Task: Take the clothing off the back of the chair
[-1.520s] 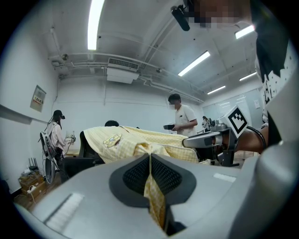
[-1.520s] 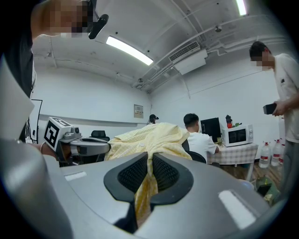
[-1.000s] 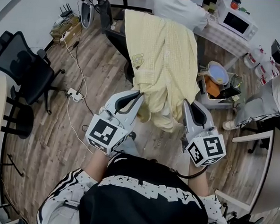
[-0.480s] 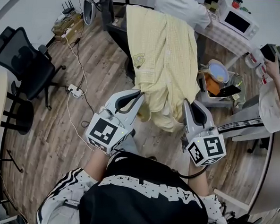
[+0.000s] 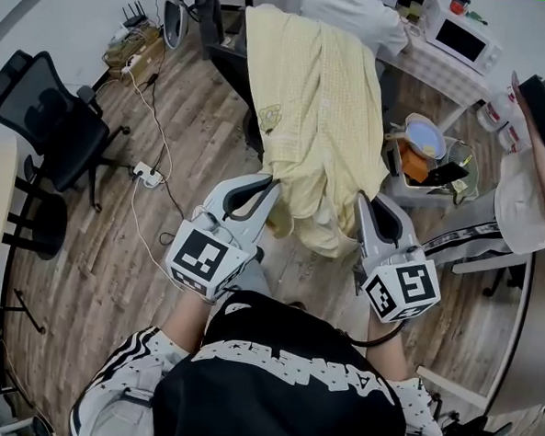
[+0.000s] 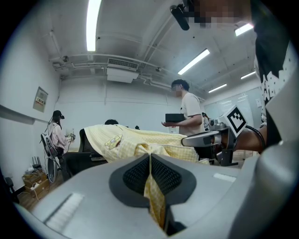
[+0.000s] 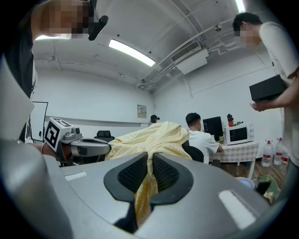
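A pale yellow garment (image 5: 306,113) with a small cartoon patch lies draped over the back of a dark chair (image 5: 228,72) ahead of me. Its near end is stretched out towards me. My left gripper (image 5: 273,183) is shut on the garment's near left edge, and a yellow fold is pinched between the black pads (image 6: 161,175). My right gripper (image 5: 361,201) is shut on the near right edge, with cloth hanging down through its pads (image 7: 135,175). Both point level at the chair, side by side. The chair's seat is hidden under the cloth.
A black office chair (image 5: 48,125) stands at the left, with a power strip (image 5: 146,184) and cables on the wooden floor. A seated person in white (image 5: 345,14) is behind the chair, by a microwave (image 5: 463,44). A crate of items (image 5: 423,162) and a standing person (image 5: 532,182) are at the right.
Both grippers keep their hold, and the garment looks drawn slightly towards me. The person at the right has swung a dark box upward.
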Tool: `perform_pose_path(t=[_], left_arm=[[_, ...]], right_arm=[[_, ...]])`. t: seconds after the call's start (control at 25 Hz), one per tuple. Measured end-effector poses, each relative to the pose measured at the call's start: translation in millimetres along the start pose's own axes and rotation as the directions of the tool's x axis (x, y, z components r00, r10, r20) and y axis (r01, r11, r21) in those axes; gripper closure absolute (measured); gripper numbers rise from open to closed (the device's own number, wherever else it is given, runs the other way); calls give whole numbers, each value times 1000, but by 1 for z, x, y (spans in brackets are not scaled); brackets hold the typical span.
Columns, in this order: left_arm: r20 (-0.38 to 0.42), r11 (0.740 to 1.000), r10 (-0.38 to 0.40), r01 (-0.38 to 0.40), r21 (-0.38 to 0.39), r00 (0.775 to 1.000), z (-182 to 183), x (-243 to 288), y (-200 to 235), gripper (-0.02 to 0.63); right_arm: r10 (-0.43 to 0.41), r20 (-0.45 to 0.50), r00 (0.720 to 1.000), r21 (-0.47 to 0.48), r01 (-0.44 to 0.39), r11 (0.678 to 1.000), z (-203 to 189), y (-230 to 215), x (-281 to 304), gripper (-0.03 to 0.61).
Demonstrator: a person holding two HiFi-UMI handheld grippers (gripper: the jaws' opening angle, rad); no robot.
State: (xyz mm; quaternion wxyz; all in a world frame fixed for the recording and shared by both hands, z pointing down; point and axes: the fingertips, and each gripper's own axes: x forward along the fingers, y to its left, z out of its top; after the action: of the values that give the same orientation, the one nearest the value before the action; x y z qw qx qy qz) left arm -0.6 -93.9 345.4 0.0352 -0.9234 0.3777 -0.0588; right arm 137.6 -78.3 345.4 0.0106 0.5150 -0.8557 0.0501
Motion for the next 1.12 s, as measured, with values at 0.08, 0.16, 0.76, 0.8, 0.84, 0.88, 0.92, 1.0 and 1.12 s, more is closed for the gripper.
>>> perform_pose_path(t=[0.08,0.16,0.76,0.8,0.84,0.88,0.92,1.0,1.12], left_arm=[[-2,1000,1,-1,1,1000,-1,-2,-2,604],[-2,1000,-1,1,4,1000,-2,-3,-5,604],[-12,1000,-17,17,24,1000,-4,-5,-17,604],[-12,1000,-19,20,24,1000,-5,-5,-18,604],[-12,999,-23,23,27,1000,-4,-5,-18,604],[-12,999,-26,27,30,1000,-4,-5,-19,604],[-13,999,-29,30,32,999,-4,-5,-20,604],[-15,999,-37,37,29,999,-5,-5,-21,604],[-14,998,-49,50,33,999,-4,-4,-22,604]], right_arm=[[-3,9,1000,4,3,1000,-1,0,-3,534],[-4,11,1000,5,4,1000,-2,0,-5,534],[-24,33,999,29,23,999,-7,-2,-15,534],[-25,35,999,30,24,999,-6,-2,-16,534],[-24,33,999,27,23,999,-6,-1,-16,534],[-22,29,999,23,22,1000,-5,-1,-17,534],[-22,26,999,20,22,1000,-5,0,-17,534],[-27,28,999,22,27,999,-4,0,-18,534],[-38,31,999,29,37,999,-5,-1,-18,534]])
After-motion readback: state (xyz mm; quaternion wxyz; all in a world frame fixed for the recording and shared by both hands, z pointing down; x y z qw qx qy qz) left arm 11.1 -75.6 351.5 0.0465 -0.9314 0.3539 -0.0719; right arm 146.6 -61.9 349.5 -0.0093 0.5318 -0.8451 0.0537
